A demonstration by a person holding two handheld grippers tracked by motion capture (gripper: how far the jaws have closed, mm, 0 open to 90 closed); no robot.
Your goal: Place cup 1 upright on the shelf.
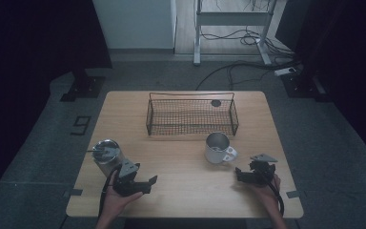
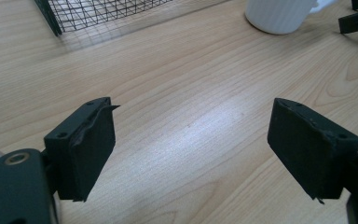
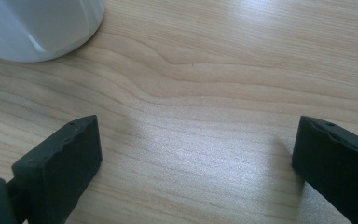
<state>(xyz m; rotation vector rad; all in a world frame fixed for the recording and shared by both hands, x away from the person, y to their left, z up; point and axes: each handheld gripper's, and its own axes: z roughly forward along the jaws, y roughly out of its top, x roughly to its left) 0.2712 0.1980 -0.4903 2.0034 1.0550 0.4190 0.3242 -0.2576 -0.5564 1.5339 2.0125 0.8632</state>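
White on the outside, the mug stands upright on the wooden table, in front of the wire basket and towards its right end, with its handle turned towards the person's right hand. From above it looks empty, though the dim light makes that hard to confirm.

The right gripper sits low just beside that handle, its jaws spread wide with nothing between them; in the right gripper view there is bare wood between the pads, and the mug's wall lies off to the upper left, apart from both. The left gripper is likewise spread and empty, held beside a steel canister at the table's left, and its own camera looks across the boards at the mug and the basket's corner.

The mug seems the likeliest thing to be picked up. The risk is the approach: it sits off the line between the jaws, so a straight push forward would let one pad shove the wall or catch the handle, sliding or spinning the mug. A grip on the smooth, rounded wall could also slip, and lifting by the handle alone could tilt it.
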